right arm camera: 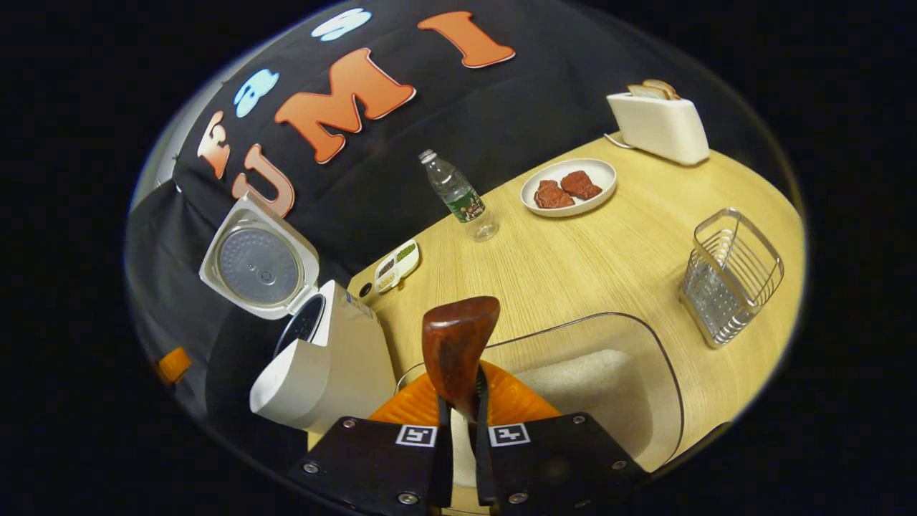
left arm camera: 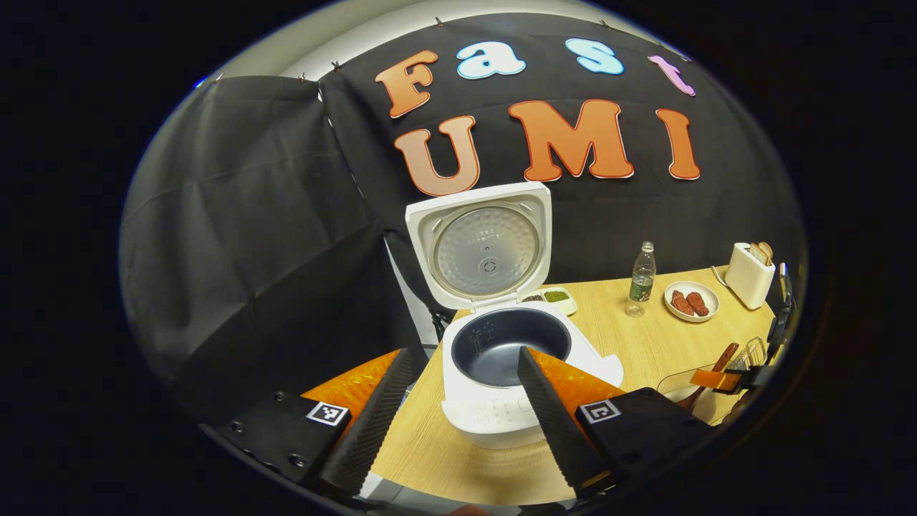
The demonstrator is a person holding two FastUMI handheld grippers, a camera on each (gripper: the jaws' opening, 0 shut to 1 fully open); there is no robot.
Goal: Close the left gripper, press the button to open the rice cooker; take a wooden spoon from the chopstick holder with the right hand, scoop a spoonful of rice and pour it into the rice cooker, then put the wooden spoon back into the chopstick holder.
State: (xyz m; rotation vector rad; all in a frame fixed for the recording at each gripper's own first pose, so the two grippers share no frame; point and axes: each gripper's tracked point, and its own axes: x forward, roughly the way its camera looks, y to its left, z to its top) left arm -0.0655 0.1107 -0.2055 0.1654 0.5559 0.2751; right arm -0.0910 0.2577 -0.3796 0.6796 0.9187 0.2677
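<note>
Across the pale wooden desk (right arm camera: 573,272) stood the rice cooker (left arm camera: 501,387), its lid (left arm camera: 487,247) upright and the dark inner pot bare. My left claw (left arm camera: 458,401) hung level in front of it, fingers spread wide to either side of the cooker's front panel and touching nothing. In the right gripper view the cooker sat at the desk's left end, and a clear container of rice (right arm camera: 594,387) lay just ahead of my right claw (right arm camera: 458,430). That claw was pressed together on the handle of the wooden spoon (right arm camera: 458,344), whose dark bowl rose upright above the fingers, over the near rim of the container. Farther right stood the wire chopstick holder (right arm camera: 731,276). Along the back of the desk were a white toaster (right arm camera: 659,125), a plate of reddish meat pieces (right arm camera: 569,188), a plastic bottle (right arm camera: 458,193) and a small divided dish (right arm camera: 396,264).
</note>
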